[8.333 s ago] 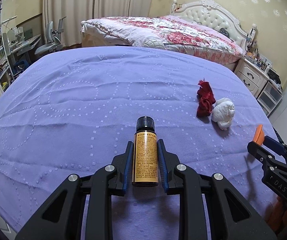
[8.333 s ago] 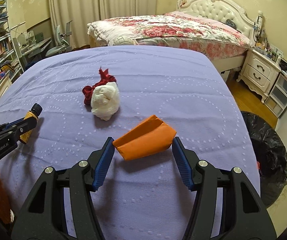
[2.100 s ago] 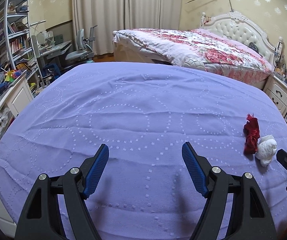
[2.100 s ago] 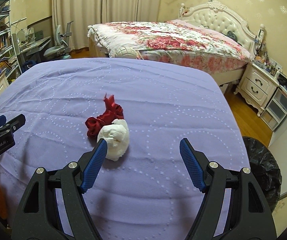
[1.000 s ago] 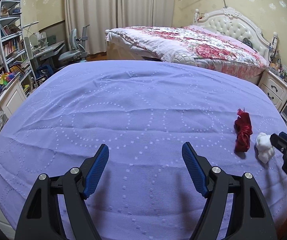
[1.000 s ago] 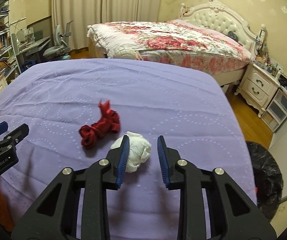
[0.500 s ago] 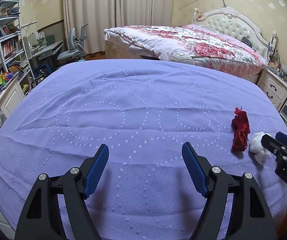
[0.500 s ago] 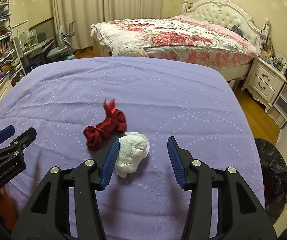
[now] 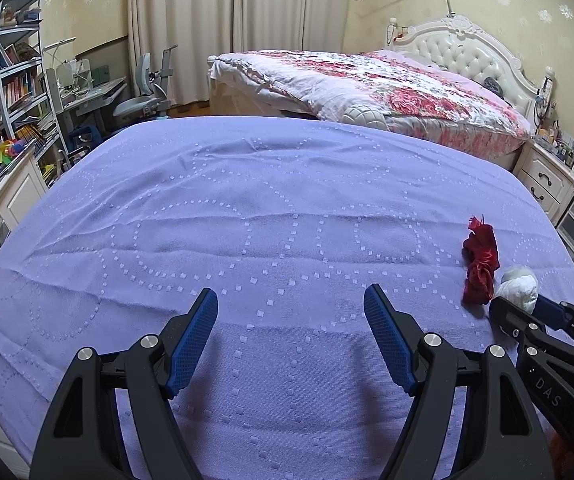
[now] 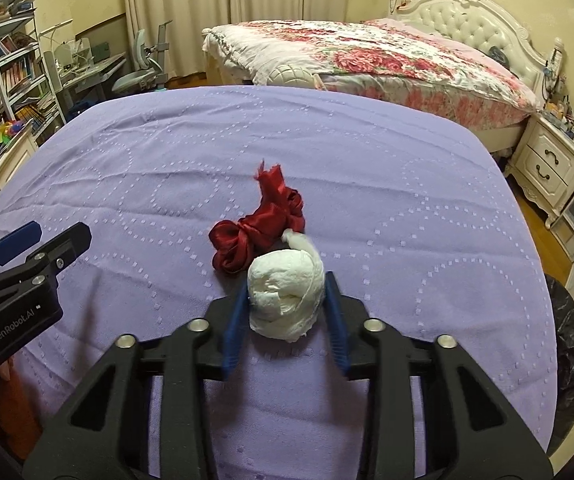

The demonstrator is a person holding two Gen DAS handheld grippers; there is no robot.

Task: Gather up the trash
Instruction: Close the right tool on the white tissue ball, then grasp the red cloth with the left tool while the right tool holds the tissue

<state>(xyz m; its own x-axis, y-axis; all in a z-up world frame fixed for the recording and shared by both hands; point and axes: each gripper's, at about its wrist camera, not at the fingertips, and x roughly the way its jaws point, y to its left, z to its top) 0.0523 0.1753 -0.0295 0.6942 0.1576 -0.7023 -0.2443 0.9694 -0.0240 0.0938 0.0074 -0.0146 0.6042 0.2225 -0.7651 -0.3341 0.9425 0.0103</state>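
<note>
A crumpled white paper wad (image 10: pixel 287 296) sits between the blue pads of my right gripper (image 10: pixel 286 312), which is shut on it, on the purple bedspread (image 10: pixel 367 152). A red ribbon scrap (image 10: pixel 261 226) lies just beyond the wad, touching it. In the left wrist view the wad (image 9: pixel 521 282) and the ribbon (image 9: pixel 479 266) are at the right, with the right gripper (image 9: pixel 527 312) reaching in. My left gripper (image 9: pixel 291 332) is open and empty over bare bedspread.
A black trash bag (image 10: pixel 567 344) stands on the floor off the bed's right edge. A floral bed (image 10: pixel 367 56) and a white nightstand (image 10: pixel 547 172) are behind. A desk, a chair and bookshelves (image 9: pixel 19 92) are at the left.
My right gripper moved forward onto the white wad and closed on it. The left gripper stayed open and shifted only slightly.
</note>
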